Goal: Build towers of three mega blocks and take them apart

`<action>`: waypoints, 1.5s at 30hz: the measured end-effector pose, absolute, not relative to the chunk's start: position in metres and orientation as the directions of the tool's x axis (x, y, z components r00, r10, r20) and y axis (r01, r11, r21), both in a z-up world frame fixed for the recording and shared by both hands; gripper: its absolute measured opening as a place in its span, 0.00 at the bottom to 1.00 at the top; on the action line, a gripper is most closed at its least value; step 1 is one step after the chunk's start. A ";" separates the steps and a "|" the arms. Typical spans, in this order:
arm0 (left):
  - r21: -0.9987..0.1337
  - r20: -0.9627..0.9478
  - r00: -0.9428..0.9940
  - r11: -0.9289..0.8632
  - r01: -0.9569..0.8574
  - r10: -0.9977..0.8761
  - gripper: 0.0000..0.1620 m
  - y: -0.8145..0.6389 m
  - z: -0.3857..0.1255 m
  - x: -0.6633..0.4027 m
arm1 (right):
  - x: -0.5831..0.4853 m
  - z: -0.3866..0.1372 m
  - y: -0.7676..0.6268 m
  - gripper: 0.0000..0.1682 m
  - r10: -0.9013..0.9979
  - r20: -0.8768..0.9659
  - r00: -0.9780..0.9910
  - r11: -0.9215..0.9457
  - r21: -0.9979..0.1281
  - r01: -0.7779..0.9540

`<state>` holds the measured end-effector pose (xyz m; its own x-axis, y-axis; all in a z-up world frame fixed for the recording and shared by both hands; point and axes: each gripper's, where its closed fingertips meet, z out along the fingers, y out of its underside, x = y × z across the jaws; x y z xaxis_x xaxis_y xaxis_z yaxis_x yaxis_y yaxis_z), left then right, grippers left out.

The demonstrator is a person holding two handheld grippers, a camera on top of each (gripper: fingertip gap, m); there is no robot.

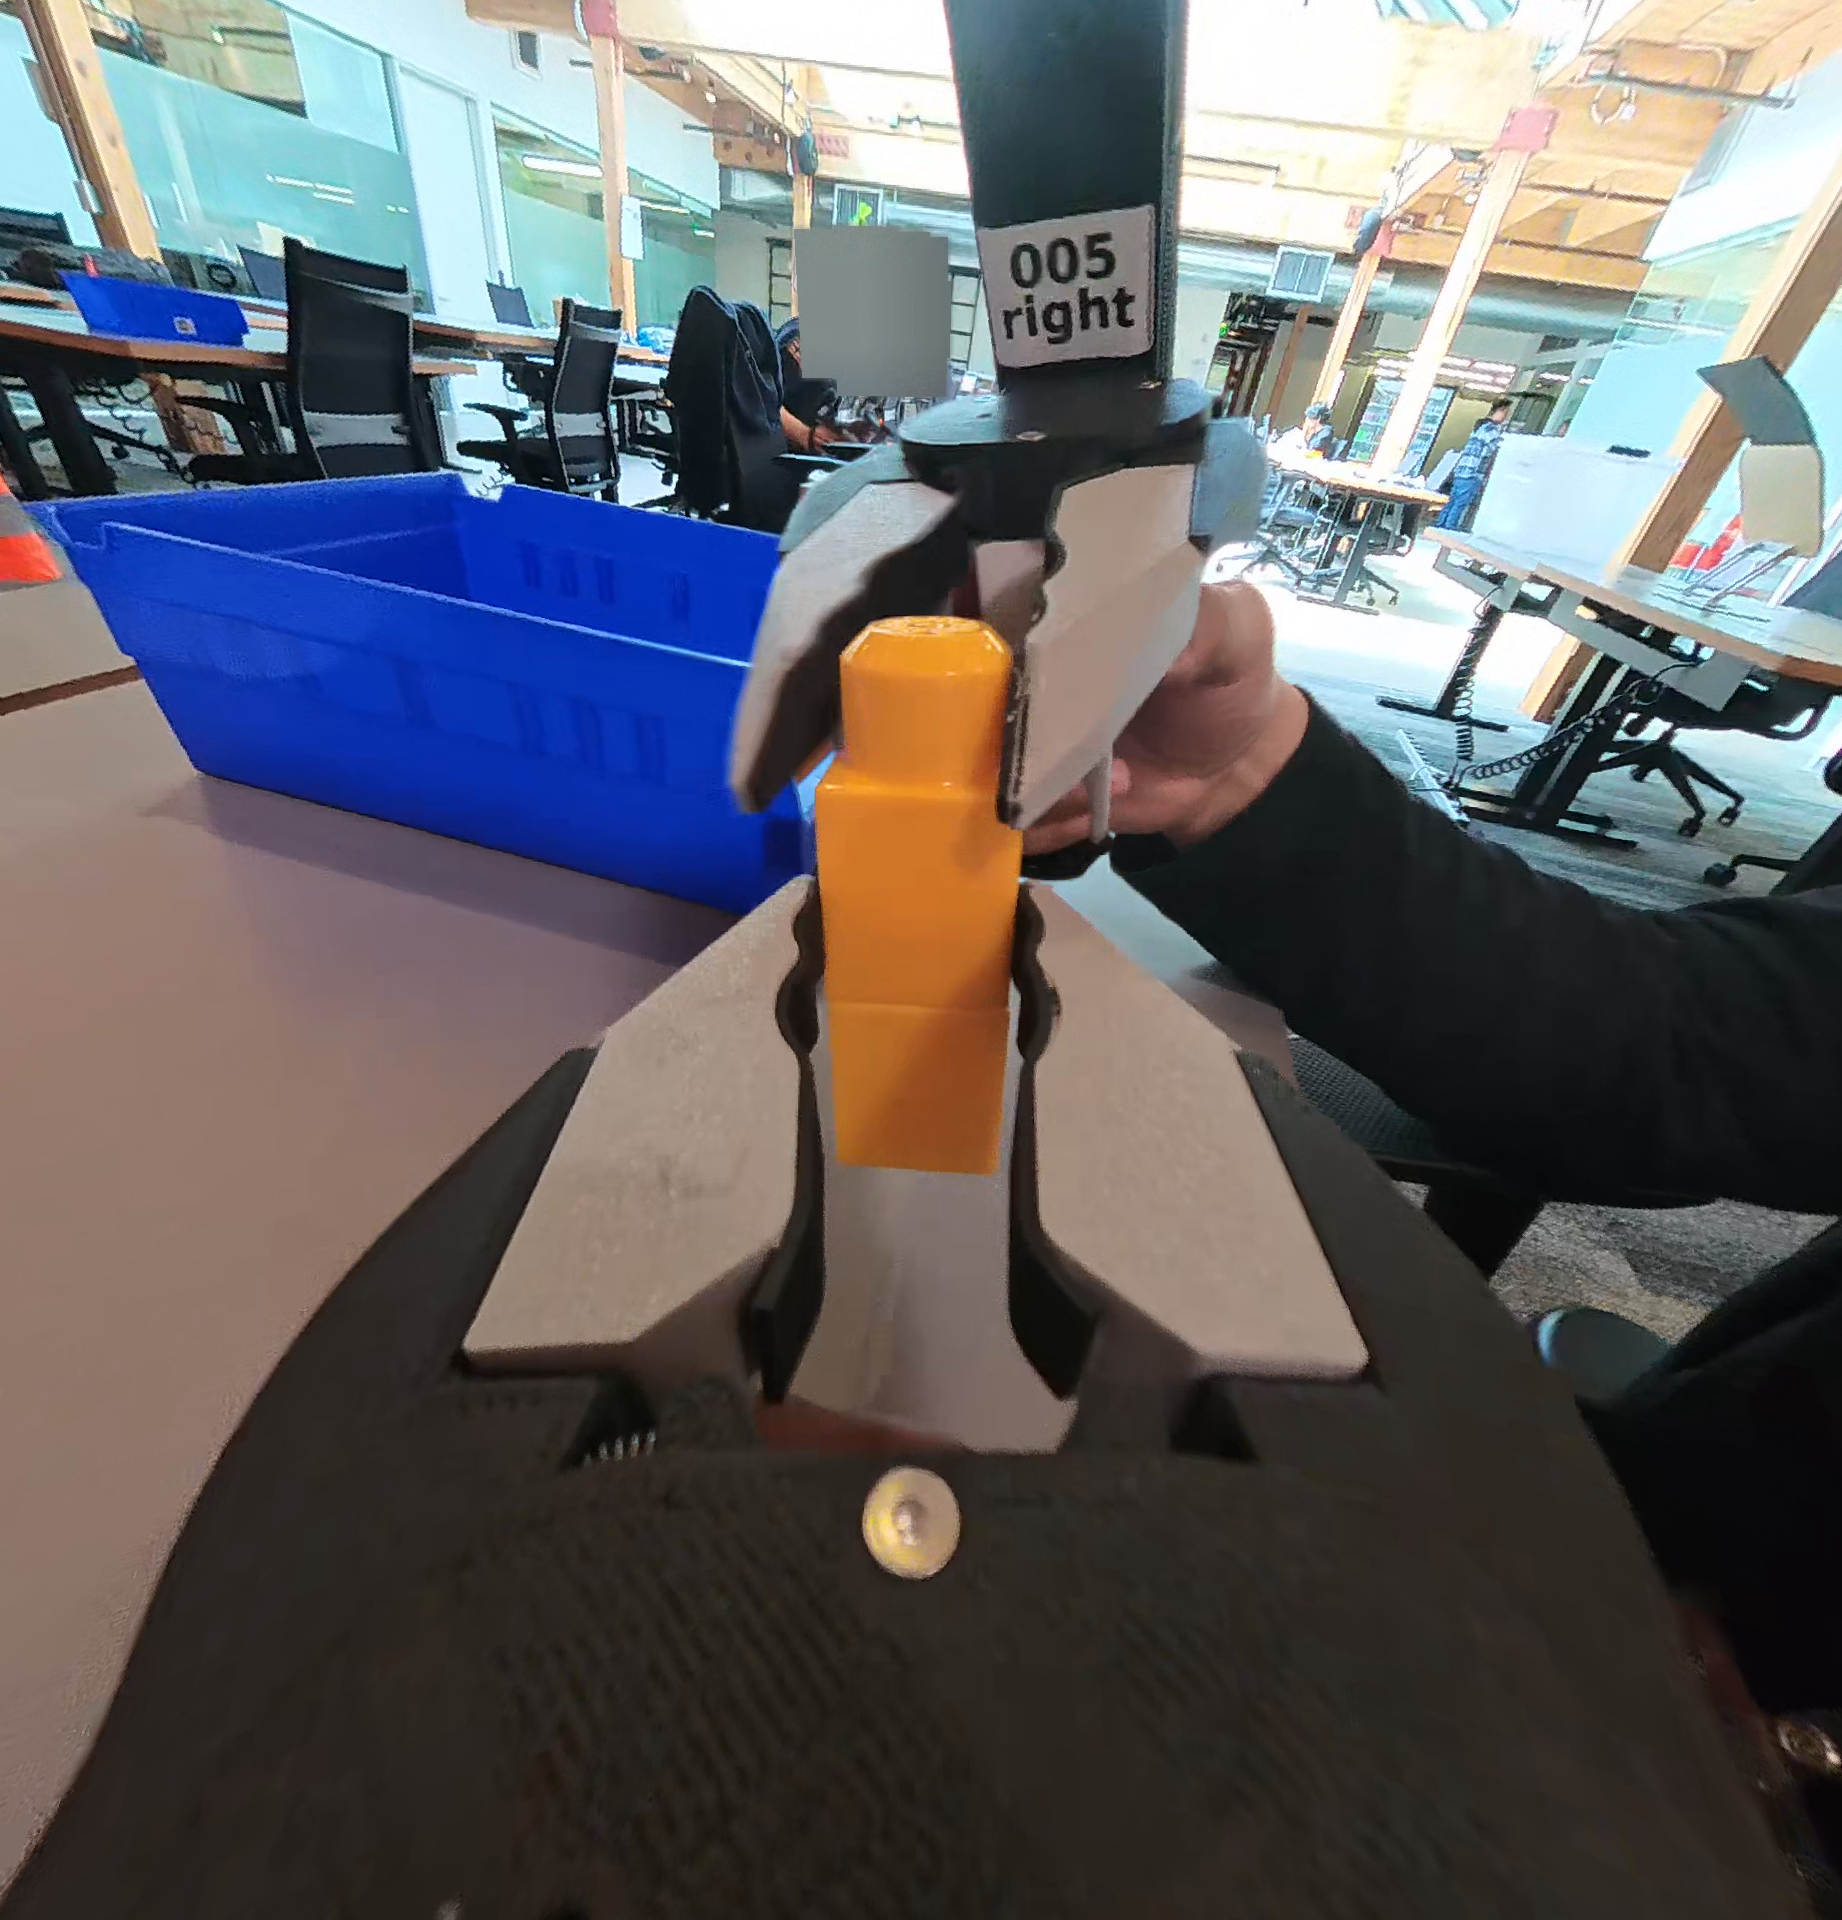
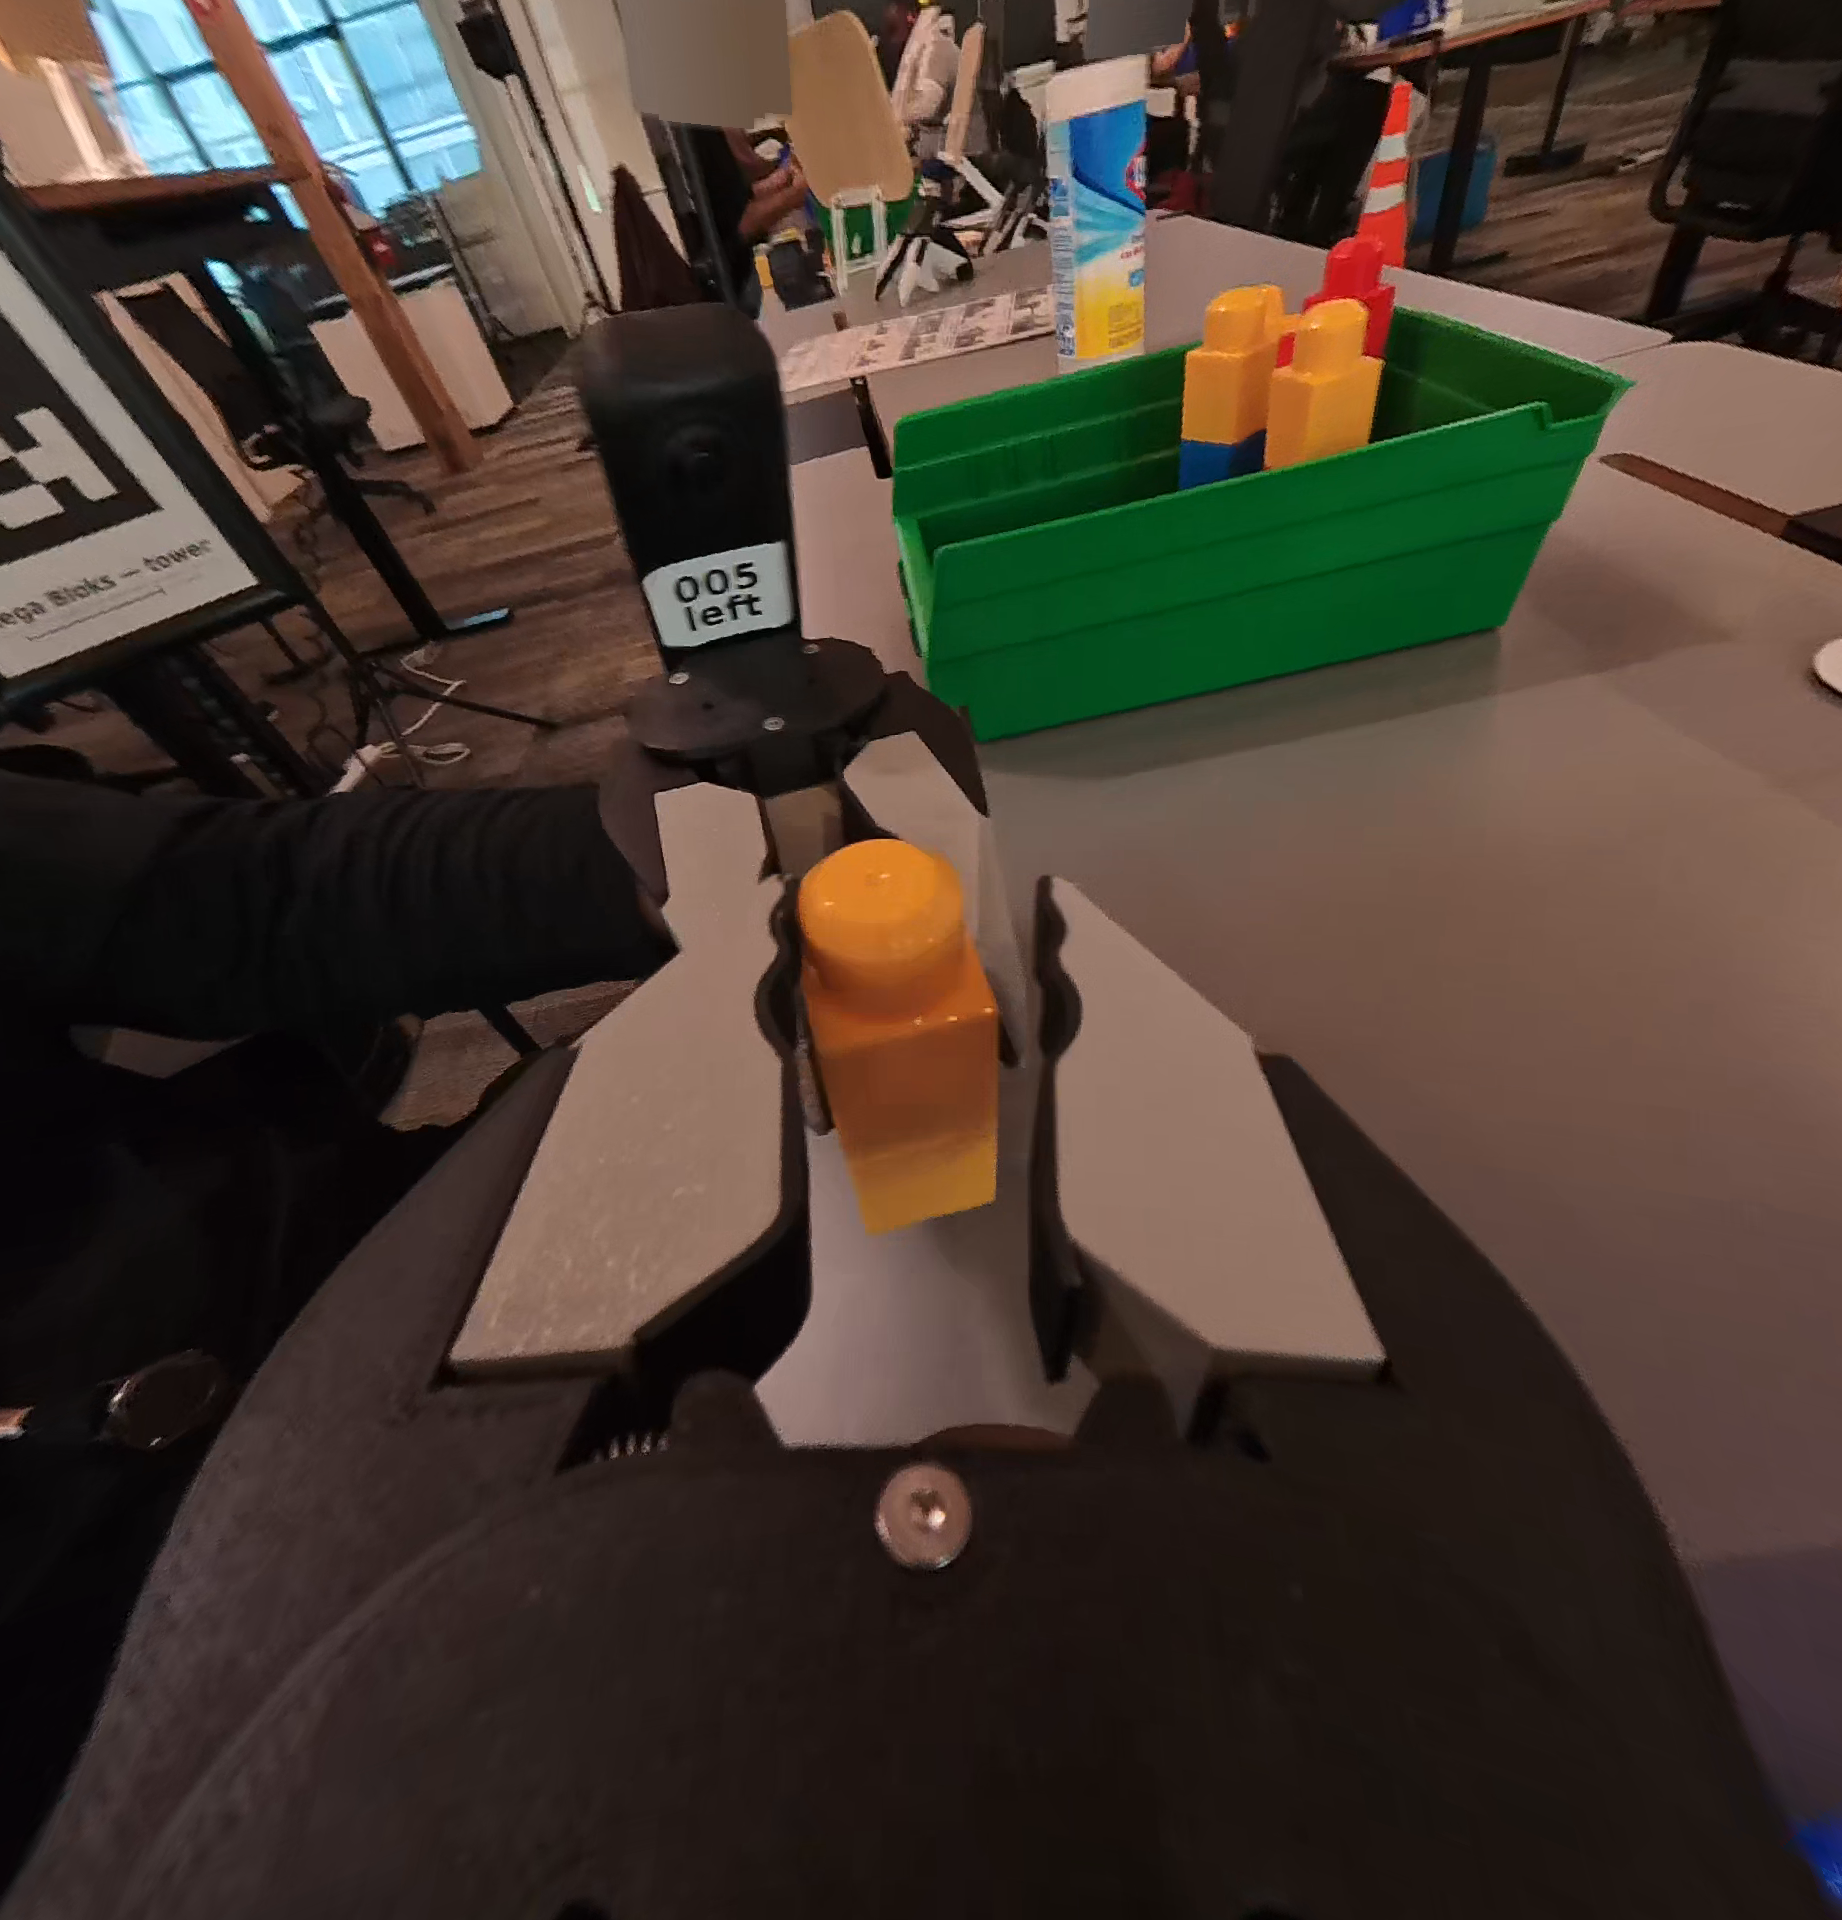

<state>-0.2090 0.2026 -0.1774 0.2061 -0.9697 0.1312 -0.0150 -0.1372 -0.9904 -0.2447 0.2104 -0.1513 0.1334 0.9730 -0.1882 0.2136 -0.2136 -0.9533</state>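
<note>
Orange glossy plastic blocks form a two-block stack (image 1: 917, 935) that stands upright on the smooth grey table (image 1: 273, 1039), its long axis vertical and the rounded stud of the upper block pointing straight up. The seam between the two blocks shows in the left wrist view, while the right wrist view blurs it, so the stack (image 2: 901, 1049) reads there almost as one piece. The left gripper (image 1: 915, 966), with matt grey wedge-shaped fingers and wavy black inner pads, is pinching the stack at its lower part from both sides. The right gripper (image 1: 886, 717) comes from the far side with its tips lowered around the stud and upper block; one finger touches the block's side, the other stands a little off, and a firm grip cannot be told. A hand in a black sleeve (image 1: 1197, 717) holds that tool, partly hidden behind its fingers. Just behind the stack sits a blue ribbed plastic bin (image 1: 429, 644), its inside out of sight. Farther along the table, a green plastic bin (image 2: 1208, 582) holds upright towers of orange, blue and red blocks (image 2: 1281, 384), their bases hidden by the bin wall.
</note>
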 end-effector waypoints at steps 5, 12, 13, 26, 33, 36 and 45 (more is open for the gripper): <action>-0.982 0.187 0.222 -0.184 0.034 -0.957 0.21 0.209 -0.174 -0.213 | -0.251 -0.146 0.213 0.16 0.978 -0.158 0.137 -0.181 -0.967 0.180; -0.984 0.170 0.249 -0.178 -0.010 -0.953 0.25 0.210 -0.181 -0.210 | -0.246 -0.126 0.215 0.16 0.967 -0.216 0.136 -0.226 -0.972 0.064; -0.985 0.163 0.236 -0.172 -0.016 -0.958 0.21 0.207 -0.181 -0.210 | -0.247 -0.127 0.216 0.16 0.967 -0.204 0.152 -0.217 -0.973 0.072; -0.985 0.161 0.180 -0.169 -0.029 -0.970 0.21 0.197 -0.181 -0.209 | -0.247 -0.139 0.213 0.33 0.962 -0.267 0.058 -0.271 -0.960 0.073; -0.984 0.163 0.163 -0.171 -0.039 -0.973 0.21 0.193 -0.182 -0.207 | -0.260 -0.151 0.194 0.23 0.972 -0.233 -0.031 -0.226 -0.963 0.146; -0.983 0.174 0.178 -0.181 -0.024 -0.968 0.21 0.196 -0.181 -0.209 | -0.264 -0.150 0.200 0.22 0.977 -0.214 0.012 -0.214 -0.967 0.136; -0.988 -0.056 0.497 -0.023 -0.152 -0.866 0.21 0.237 -0.192 -0.222 | -0.269 -0.163 0.244 0.22 0.928 -0.189 0.322 -0.251 -0.954 0.164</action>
